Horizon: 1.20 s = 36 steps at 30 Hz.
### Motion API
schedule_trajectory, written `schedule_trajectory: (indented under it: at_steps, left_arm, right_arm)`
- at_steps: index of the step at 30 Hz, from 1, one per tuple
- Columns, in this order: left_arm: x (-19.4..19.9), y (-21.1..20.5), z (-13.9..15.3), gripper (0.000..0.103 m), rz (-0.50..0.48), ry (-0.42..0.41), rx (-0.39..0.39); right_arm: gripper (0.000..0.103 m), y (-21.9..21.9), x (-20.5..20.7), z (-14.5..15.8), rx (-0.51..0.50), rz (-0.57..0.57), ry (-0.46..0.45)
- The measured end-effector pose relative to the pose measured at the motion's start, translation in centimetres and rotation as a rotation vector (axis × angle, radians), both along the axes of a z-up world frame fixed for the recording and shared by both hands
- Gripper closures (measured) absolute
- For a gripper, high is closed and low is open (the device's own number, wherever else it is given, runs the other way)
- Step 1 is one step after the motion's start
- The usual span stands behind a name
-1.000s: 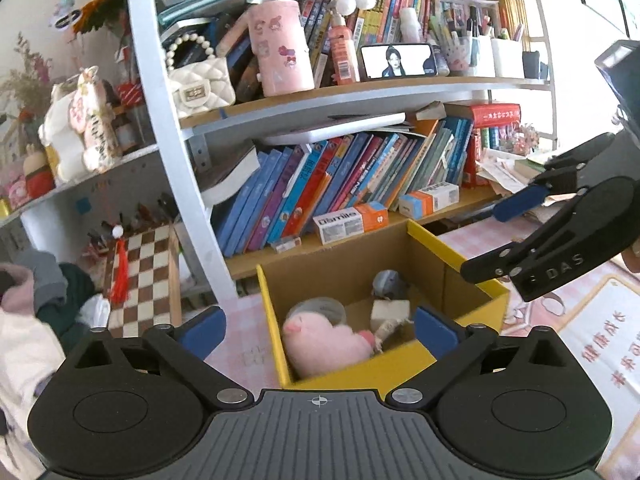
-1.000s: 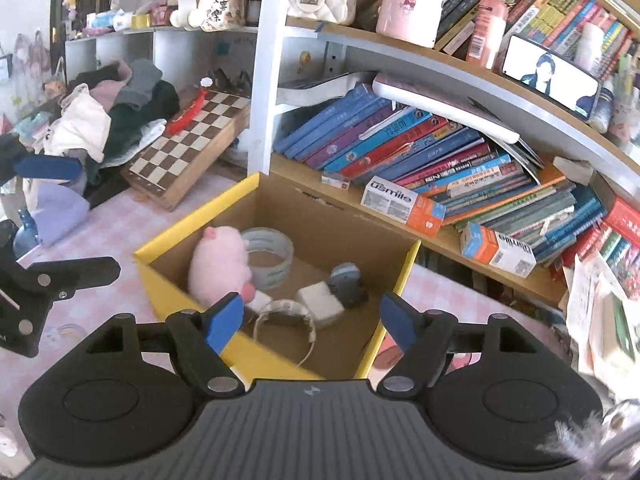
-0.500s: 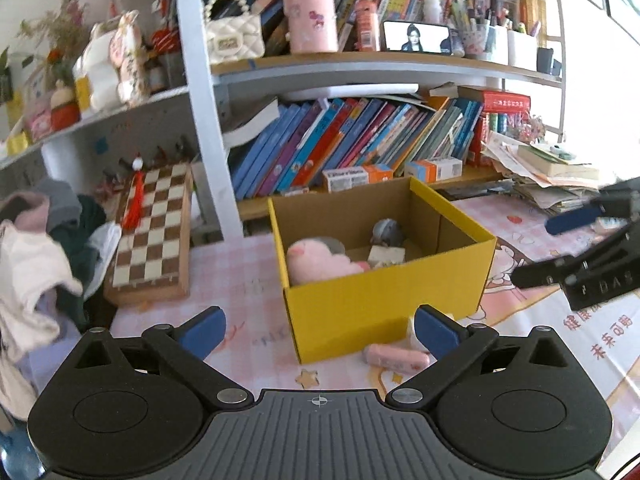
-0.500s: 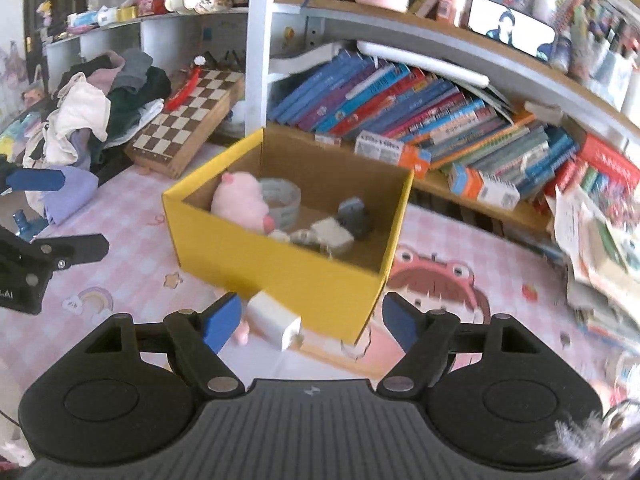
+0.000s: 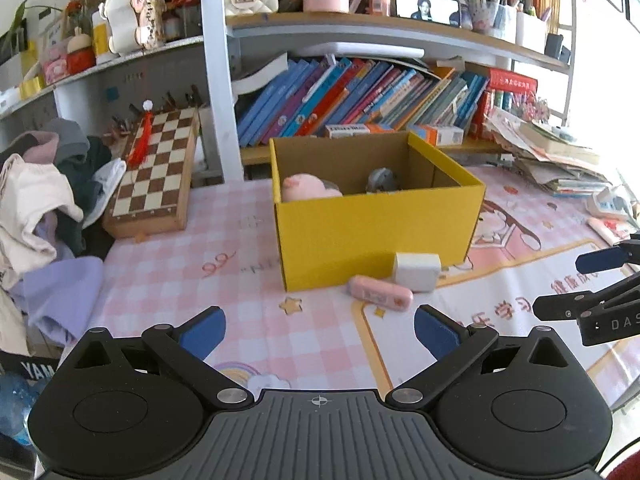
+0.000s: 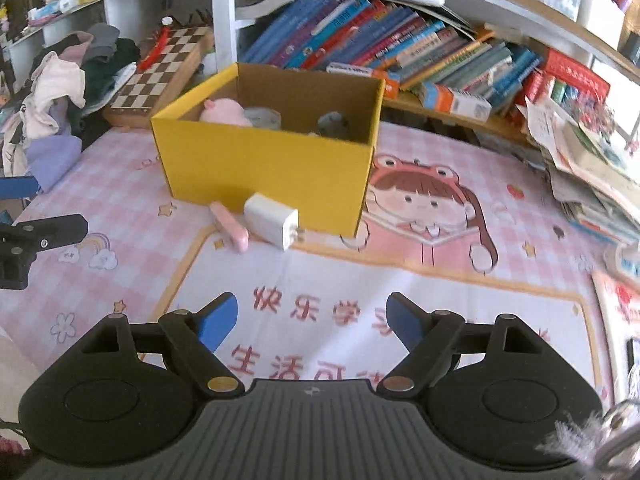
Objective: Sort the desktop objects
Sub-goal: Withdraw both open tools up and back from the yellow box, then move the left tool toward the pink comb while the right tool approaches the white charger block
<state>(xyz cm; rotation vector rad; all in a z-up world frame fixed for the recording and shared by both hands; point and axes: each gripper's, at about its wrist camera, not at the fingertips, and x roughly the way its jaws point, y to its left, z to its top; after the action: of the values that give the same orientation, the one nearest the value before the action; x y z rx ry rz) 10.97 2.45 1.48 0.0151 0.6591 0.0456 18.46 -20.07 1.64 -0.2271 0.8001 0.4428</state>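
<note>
Against the front wall of the yellow box (image 6: 264, 168), a white charger (image 6: 271, 221) and pink case (image 6: 229, 227) lay touching. Both the left tongs (image 5: 319, 330) and the right tongs (image 6: 313, 317) hung spread and empty, well short of them.

Matt cardboard box (image 5: 376, 220), glossy white plastic charger (image 6: 272, 222), wooden chessboard (image 5: 154, 168), printed cloth mat (image 6: 360, 280).

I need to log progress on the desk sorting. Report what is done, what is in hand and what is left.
Done: the yellow box already holds a pink plush, a tape roll and a grey item. In hand: nothing; the left hand-held gripper and right hand-held gripper are both open and empty. Left: the white charger and pink case lie on the mat in front of the box.
</note>
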Motion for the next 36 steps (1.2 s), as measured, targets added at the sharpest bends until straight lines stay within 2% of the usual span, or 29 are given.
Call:
schedule_trajectory:
  at_steps: [10, 13, 19, 36]
  left_arm:
    - [-1.2, -1.1, -1.3, 0.001, 0.015, 0.033, -0.001]
    - [-1.3, -1.8, -1.8, 0.001, -0.007, 0.048, 0.001]
    - [-1.3, -2.5, -2.1, 0.001, -0.043, 0.06, 0.003]
    - [-0.2, -2.3, -2.4, 0.001, -0.019, 0.079, 0.001]
  right_arm:
    - [0.022, 0.2, -2.7, -1.9, 0.011, -0.061, 0.03]
    - [0.02, 0.6, -3.2, -2.5, -0.001, -0.061, 0.029]
    - [0.019, 1.3, -3.4, -2.8, -0.012, -0.026, 0.047]
    - [0.019, 1.7, -2.0, -3.0, -0.02, 0.012, 0.06]
